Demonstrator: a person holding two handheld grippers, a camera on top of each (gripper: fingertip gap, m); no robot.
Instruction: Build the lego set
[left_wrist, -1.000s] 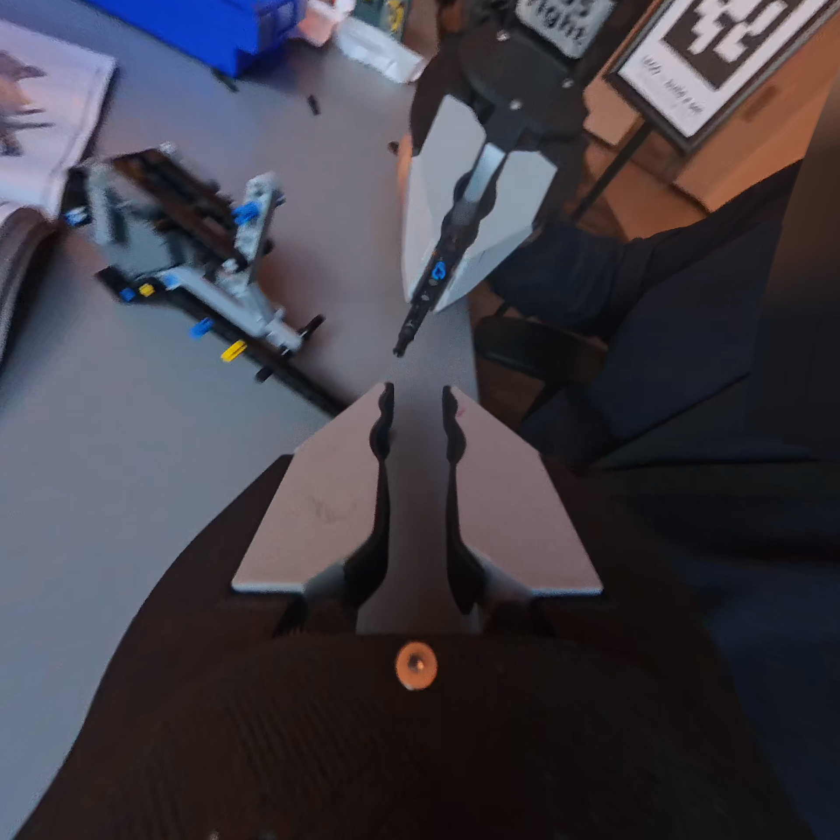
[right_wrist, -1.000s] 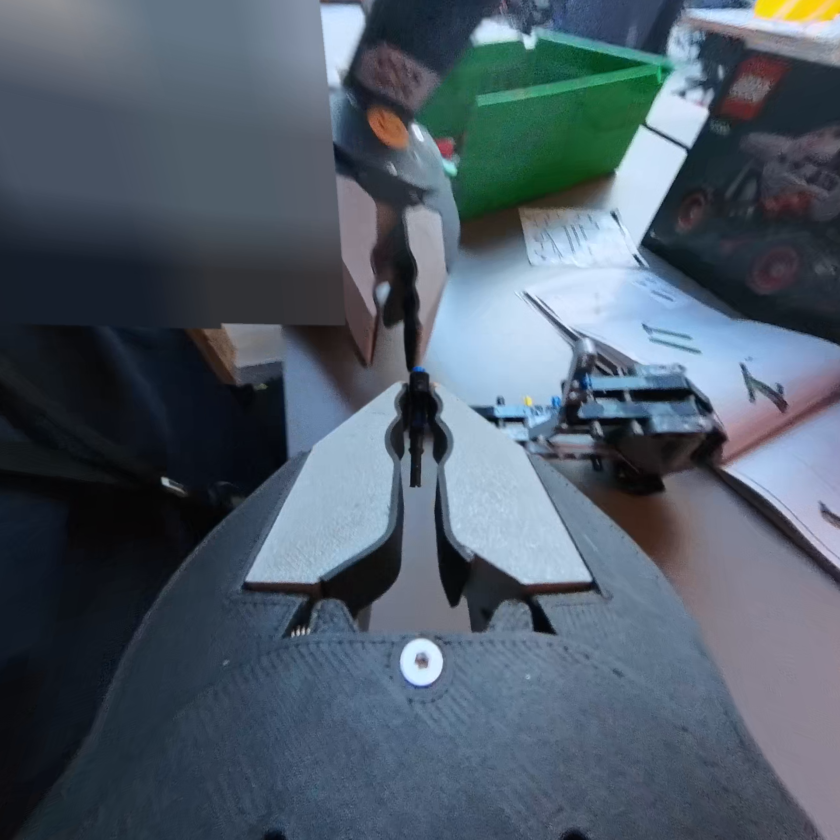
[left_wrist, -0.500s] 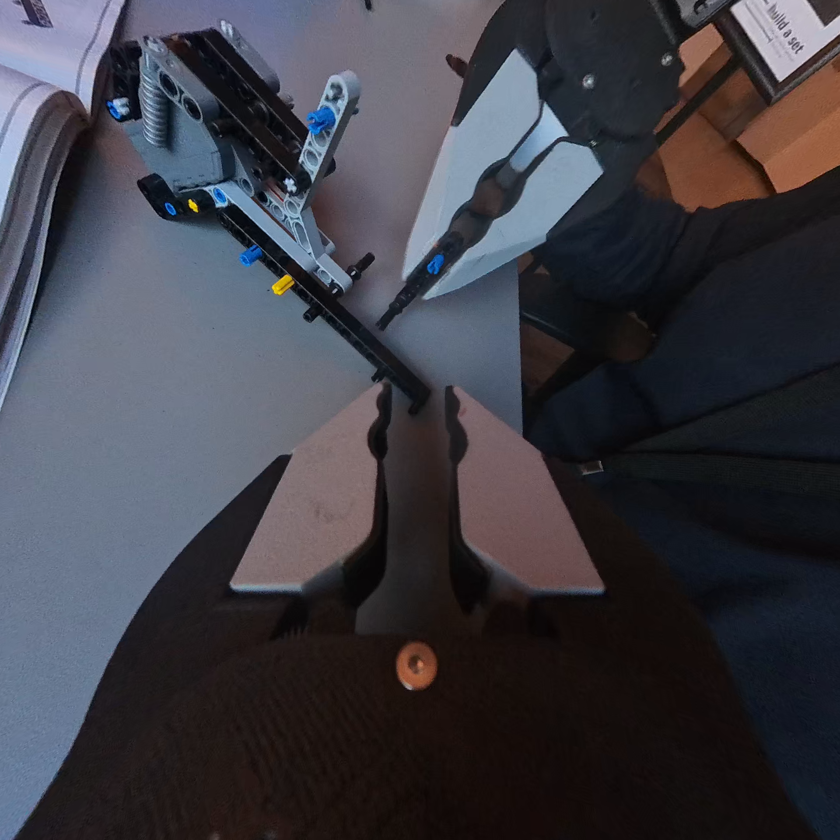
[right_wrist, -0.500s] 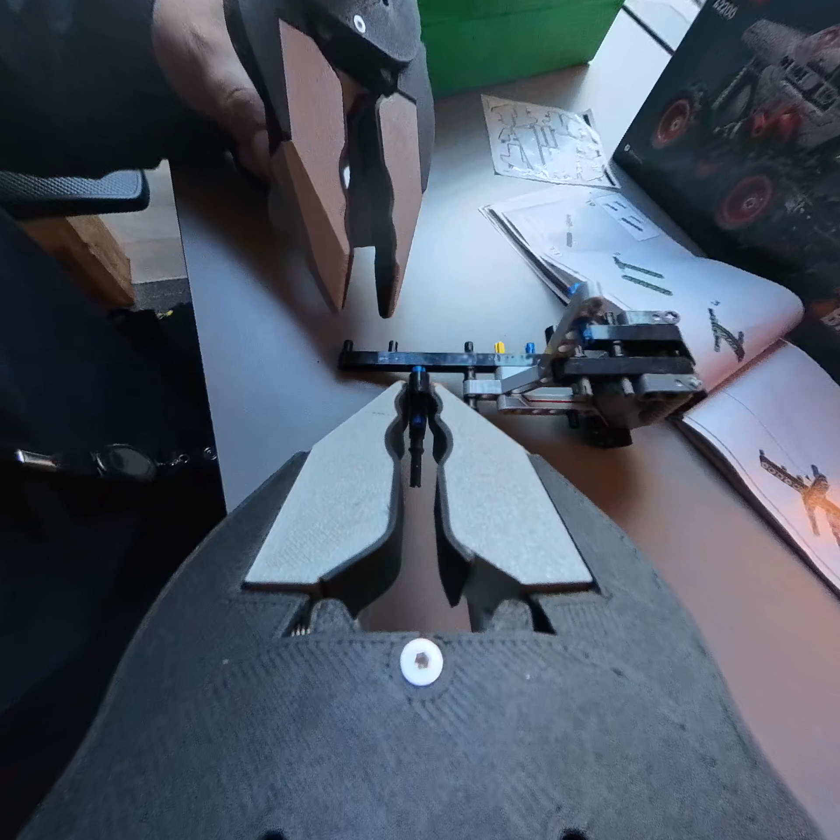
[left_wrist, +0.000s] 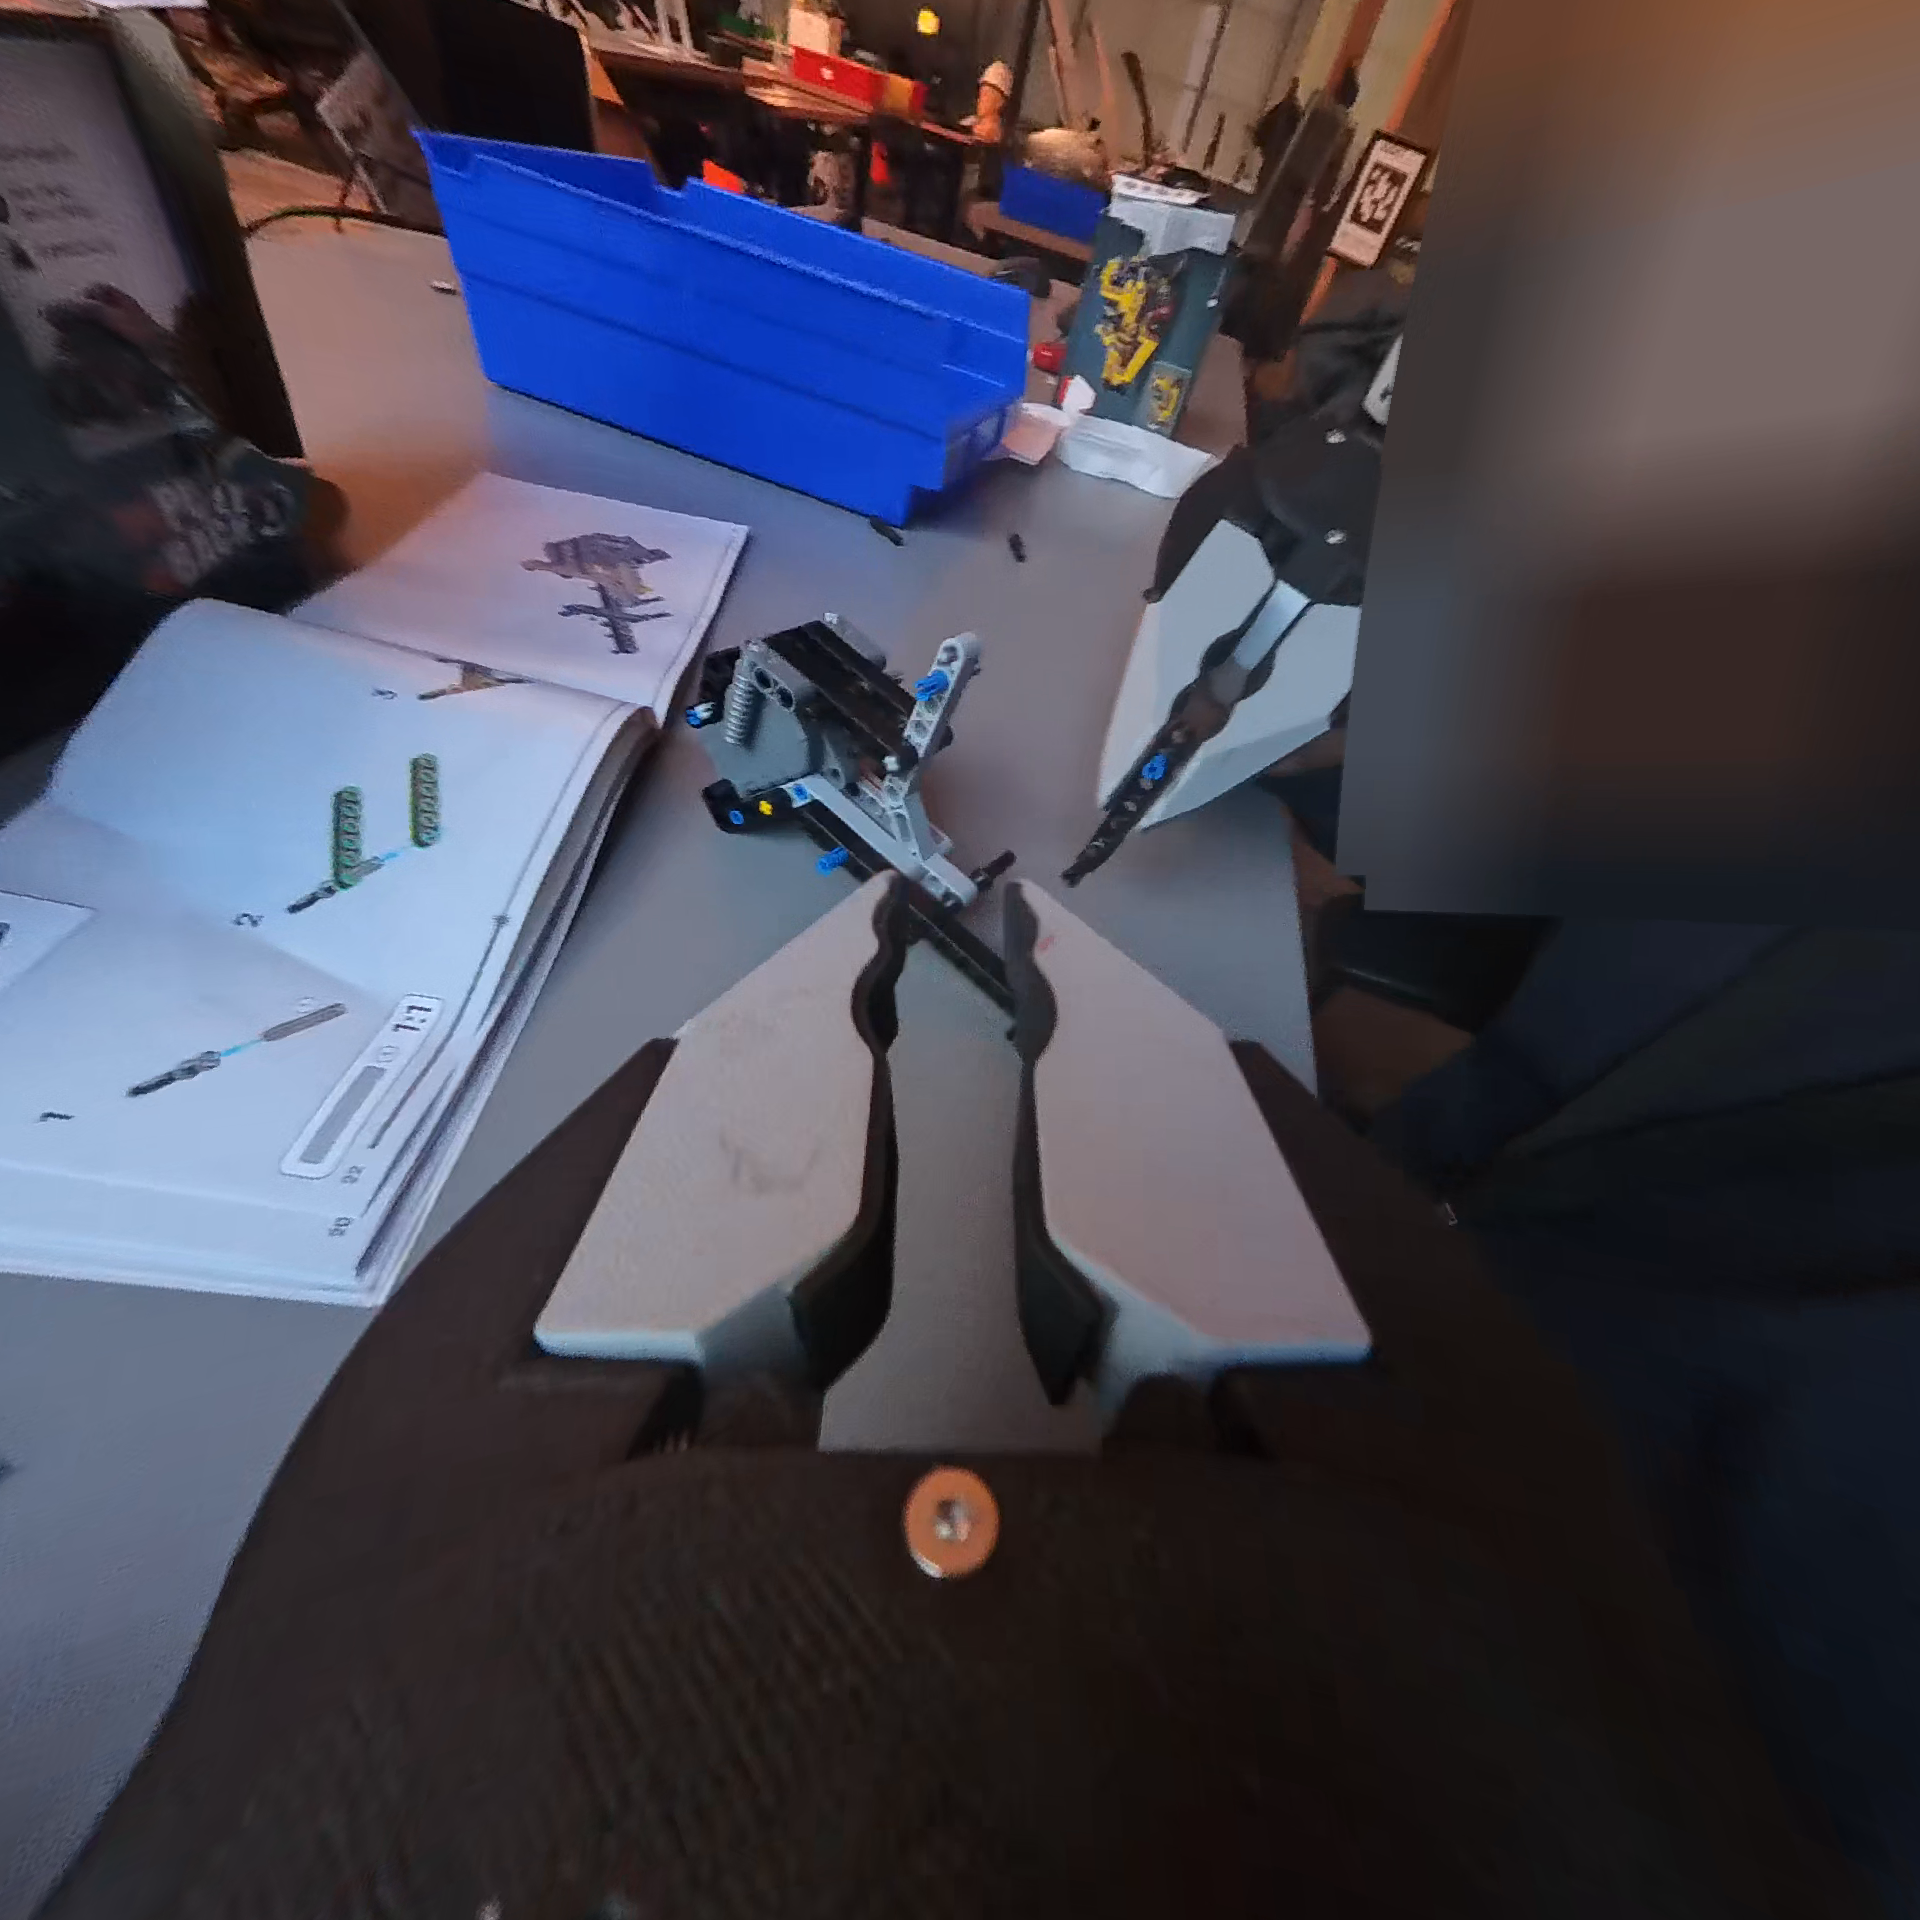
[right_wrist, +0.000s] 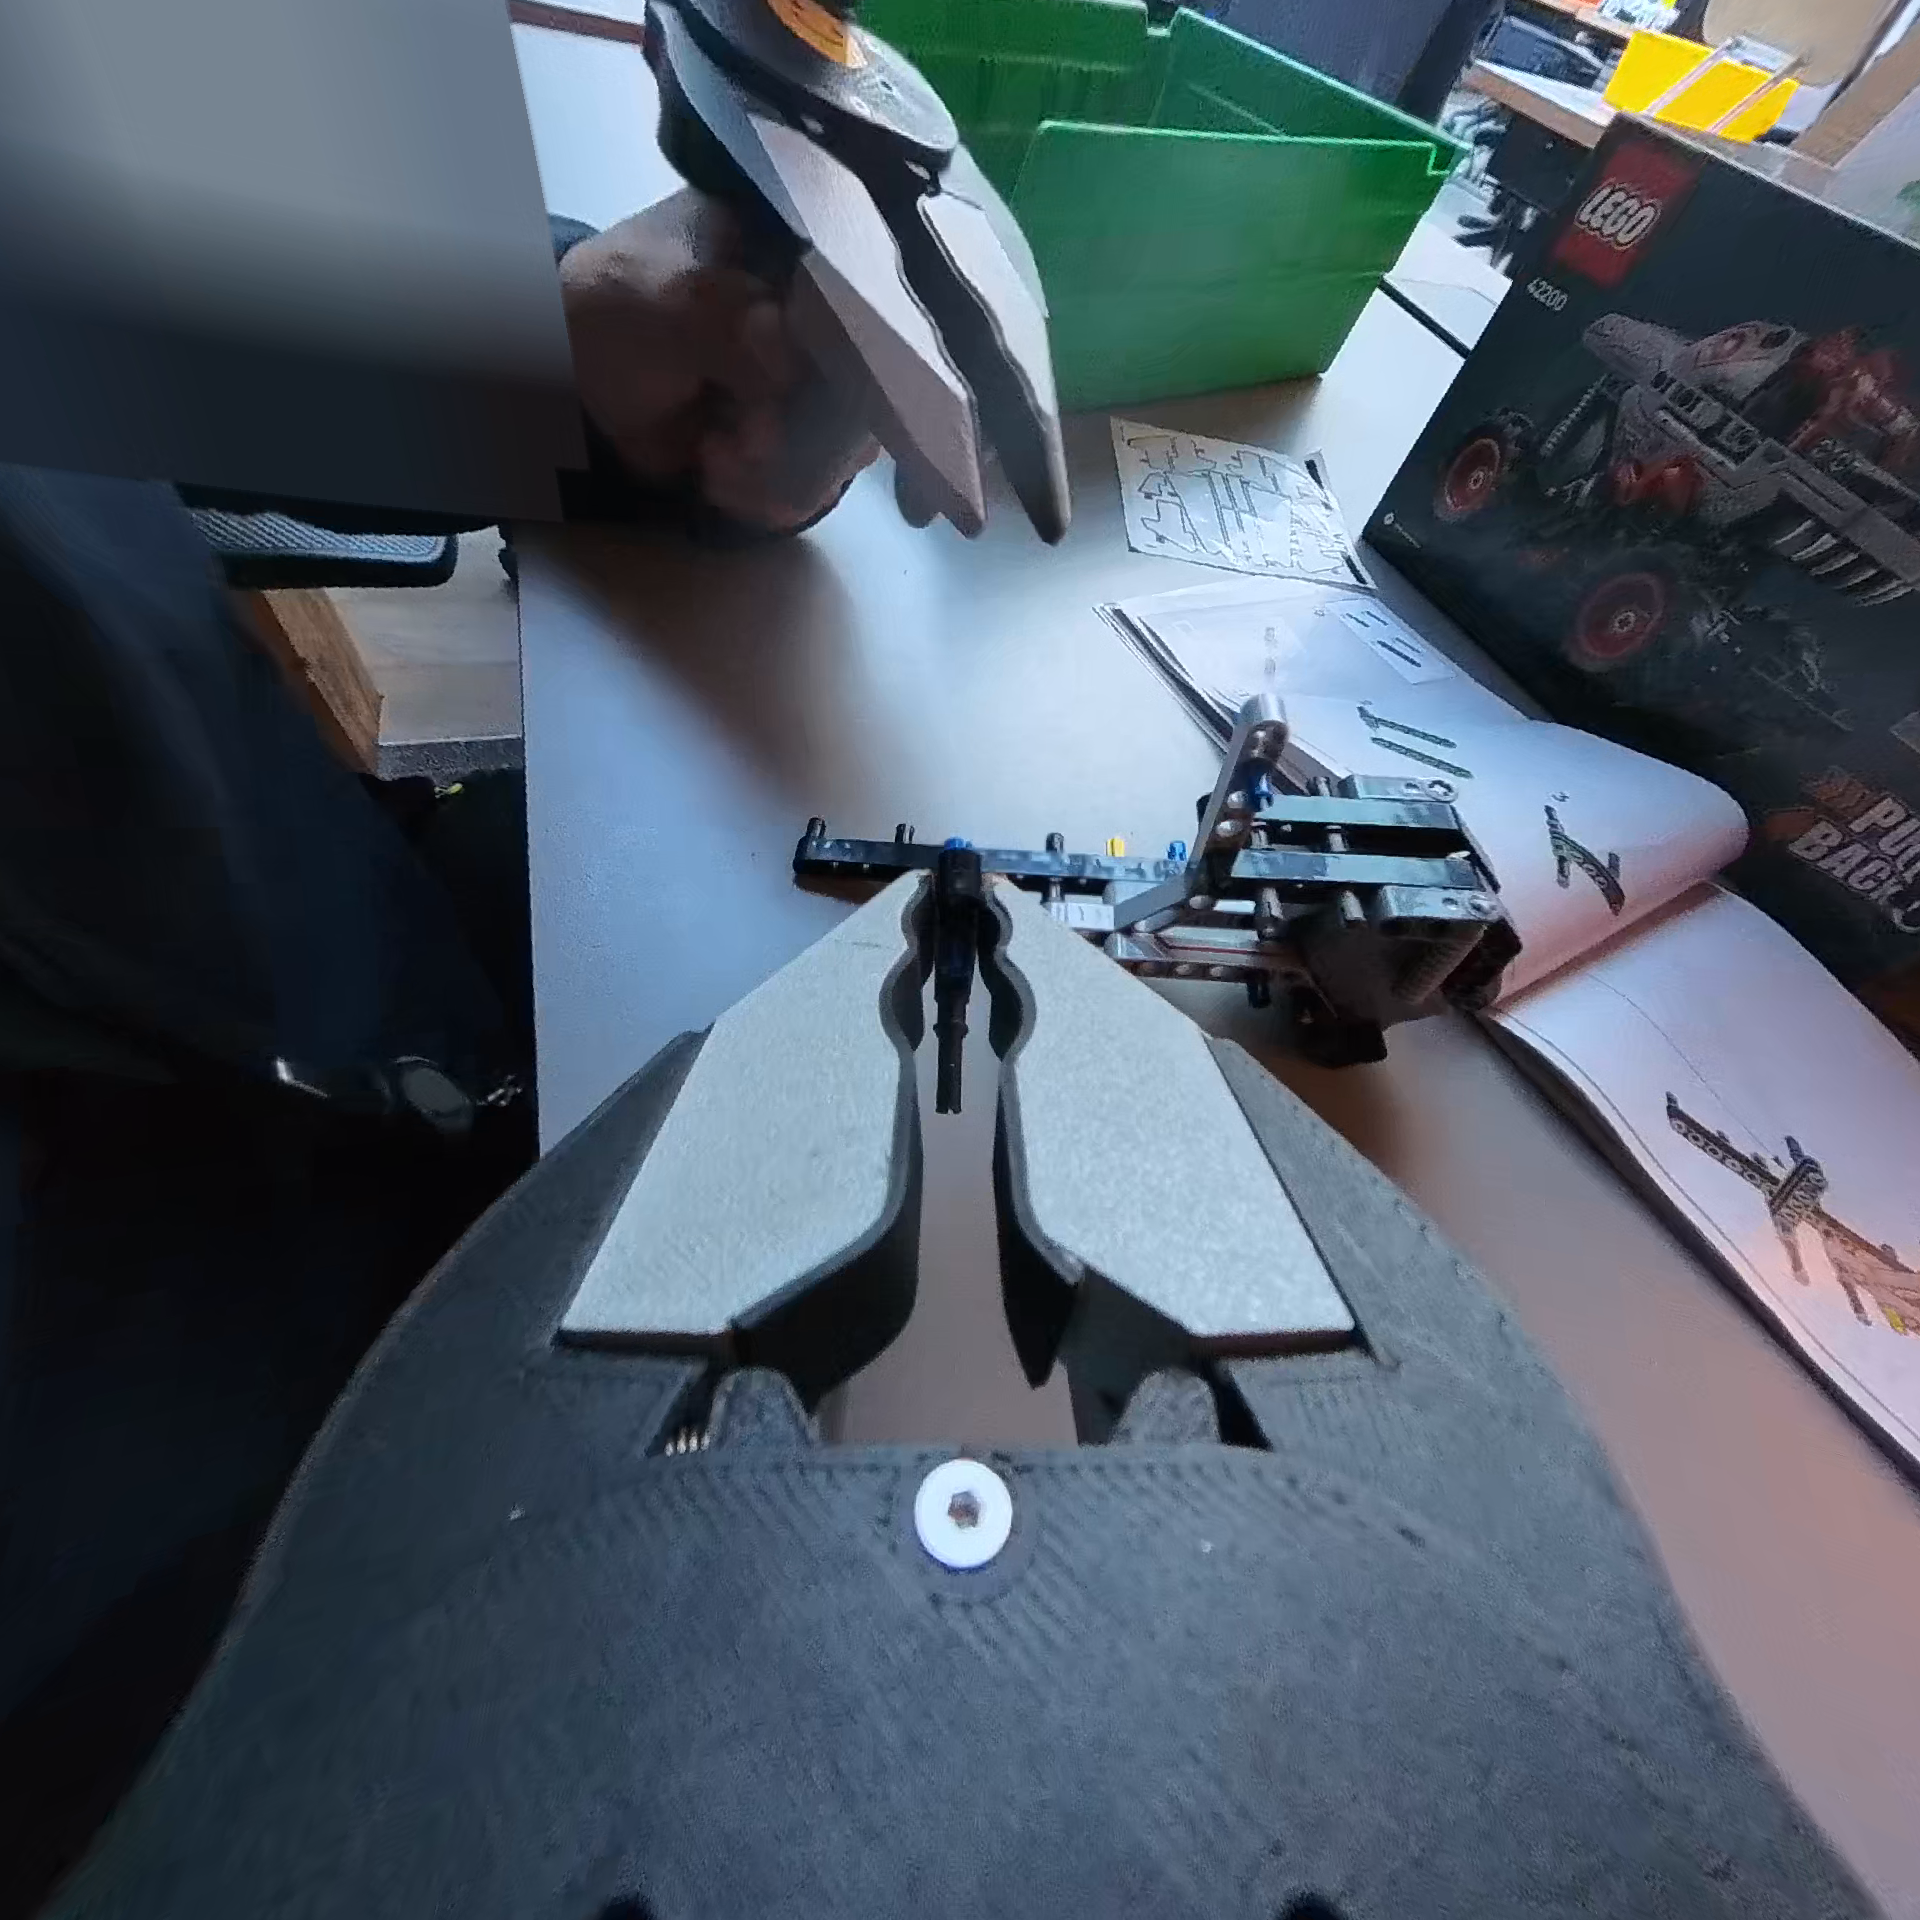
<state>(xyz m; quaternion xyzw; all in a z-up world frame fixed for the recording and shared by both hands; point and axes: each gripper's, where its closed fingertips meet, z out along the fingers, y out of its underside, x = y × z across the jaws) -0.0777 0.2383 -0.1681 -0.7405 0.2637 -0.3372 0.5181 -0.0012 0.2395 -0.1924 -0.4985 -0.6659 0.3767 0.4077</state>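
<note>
right gripper (right_wrist: 958, 920) is pinching the axle (right_wrist: 948, 997), left gripper (left_wrist: 951, 914) spread and empty, so I'd brace the beam (right_wrist: 997, 860) at 12 o'clock first, then push in straight.

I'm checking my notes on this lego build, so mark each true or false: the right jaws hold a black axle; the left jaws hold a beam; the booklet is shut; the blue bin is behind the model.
1. The right gripper holds a black axle. True.
2. The left gripper holds a beam. False: its jaws are open and empty.
3. The booklet is shut. False: it lies open.
4. The blue bin is behind the model, in the left wrist view. True.
</note>
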